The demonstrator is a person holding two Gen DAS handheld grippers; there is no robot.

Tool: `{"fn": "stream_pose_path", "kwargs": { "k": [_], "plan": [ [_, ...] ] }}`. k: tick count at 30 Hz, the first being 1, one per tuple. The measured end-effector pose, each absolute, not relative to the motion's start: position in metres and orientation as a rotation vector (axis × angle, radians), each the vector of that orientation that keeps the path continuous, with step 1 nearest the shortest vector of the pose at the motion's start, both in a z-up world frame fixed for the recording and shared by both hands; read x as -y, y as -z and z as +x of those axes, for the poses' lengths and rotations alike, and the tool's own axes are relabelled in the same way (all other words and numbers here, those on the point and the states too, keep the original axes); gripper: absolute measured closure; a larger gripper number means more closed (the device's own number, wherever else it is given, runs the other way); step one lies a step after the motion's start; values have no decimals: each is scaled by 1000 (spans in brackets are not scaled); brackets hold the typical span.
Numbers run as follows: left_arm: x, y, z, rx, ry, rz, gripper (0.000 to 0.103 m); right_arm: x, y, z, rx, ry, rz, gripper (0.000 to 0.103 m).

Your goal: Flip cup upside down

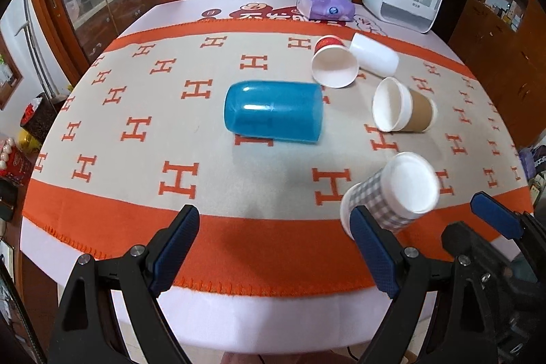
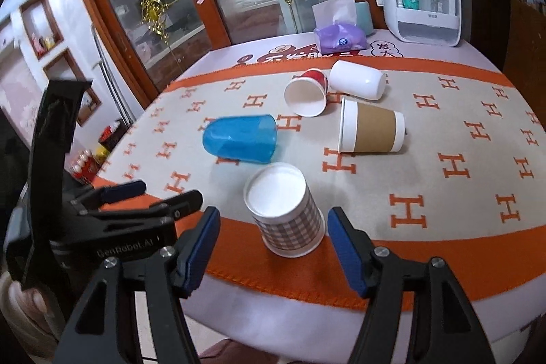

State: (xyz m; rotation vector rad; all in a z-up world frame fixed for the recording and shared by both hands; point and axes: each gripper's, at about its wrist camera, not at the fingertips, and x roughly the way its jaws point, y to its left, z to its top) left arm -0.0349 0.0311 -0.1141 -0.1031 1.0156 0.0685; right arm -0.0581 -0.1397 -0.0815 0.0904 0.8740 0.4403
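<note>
Right gripper: my right gripper [image 2: 273, 248] is spread wide, nothing clamped; the checked cup sits between its blue pads [image 2: 344, 251], clear of both.
Left gripper: my left gripper [image 1: 273, 251] gapes wide and holds nothing, over the near orange border.
Checked cup: the checked cup [image 2: 286, 210] stands upside down, white base up, at 12 o'clock from my right gripper, on the blanket's [image 1: 136, 91] near orange band.
Blue cup: the blue cup [image 1: 273, 111] lies on its side at 12 o'clock from my left gripper.
Brown-sleeved cup: the brown-sleeved cup [image 2: 372, 128] lies on its side at 1 o'clock from the checked cup.
Far cups: the red cup [image 2: 307, 94] and white cup [image 2: 356, 81] lie tipped over together, farther back.
Back edge: tissue pack [image 2: 339, 40] and white storage box [image 2: 426, 5] at 1 o'clock.
</note>
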Motion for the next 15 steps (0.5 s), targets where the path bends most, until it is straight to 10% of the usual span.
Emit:
{"fn": "stream_pose_path", "kwargs": {
  "k": [15],
  "plan": [
    [-19, 42, -45, -979, -34, -109, 14, 152, 11, -62, -887, -343, 123, 37]
  ]
}}
